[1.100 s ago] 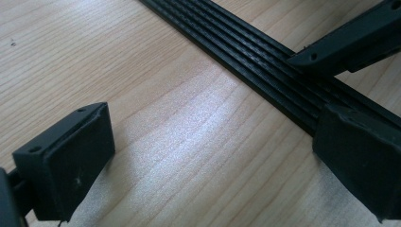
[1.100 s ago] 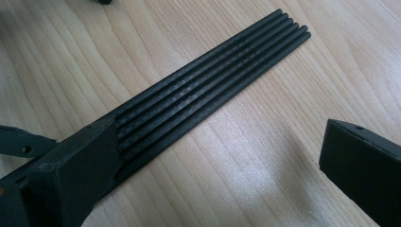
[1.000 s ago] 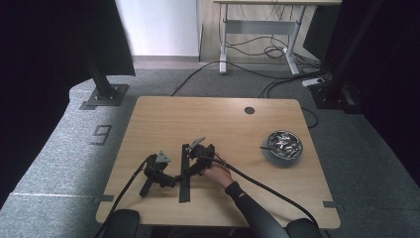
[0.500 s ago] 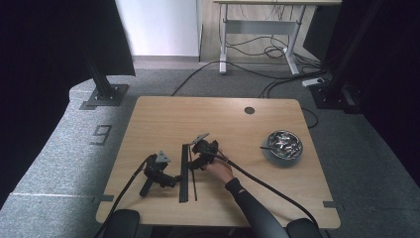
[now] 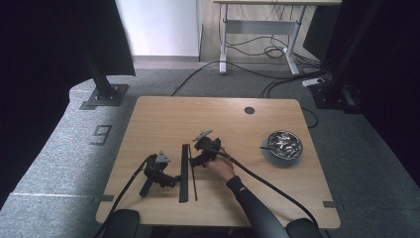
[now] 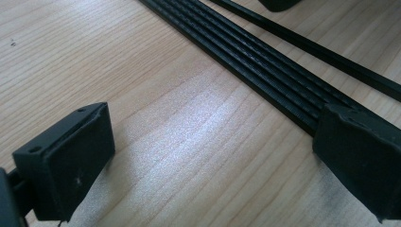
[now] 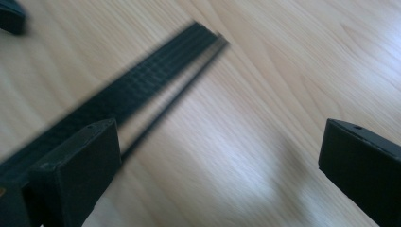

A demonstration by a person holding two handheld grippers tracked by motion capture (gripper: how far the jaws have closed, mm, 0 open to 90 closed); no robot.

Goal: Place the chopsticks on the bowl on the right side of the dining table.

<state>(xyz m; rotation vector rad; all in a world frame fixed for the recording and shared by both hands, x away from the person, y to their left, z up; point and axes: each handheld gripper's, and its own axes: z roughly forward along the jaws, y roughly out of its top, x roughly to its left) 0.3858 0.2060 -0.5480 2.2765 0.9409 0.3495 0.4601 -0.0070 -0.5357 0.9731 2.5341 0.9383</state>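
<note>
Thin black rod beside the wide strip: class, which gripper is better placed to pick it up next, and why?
Right. The right gripper, held in the hand, hovers open beside the thin rod. The left gripper lies across the wide strip, farther off.

Two long black pieces lie side by side near the table's (image 5: 163, 111) front edge: one wide ribbed strip (image 5: 184, 172) and one thin rod (image 5: 192, 173). Two grippers are down there with them, the left gripper (image 5: 174, 180) and the right gripper (image 5: 193, 163), one on either side of the pair. Over toward the right edge sits one metal bowl (image 5: 282, 146), its contents too small to count.
</note>
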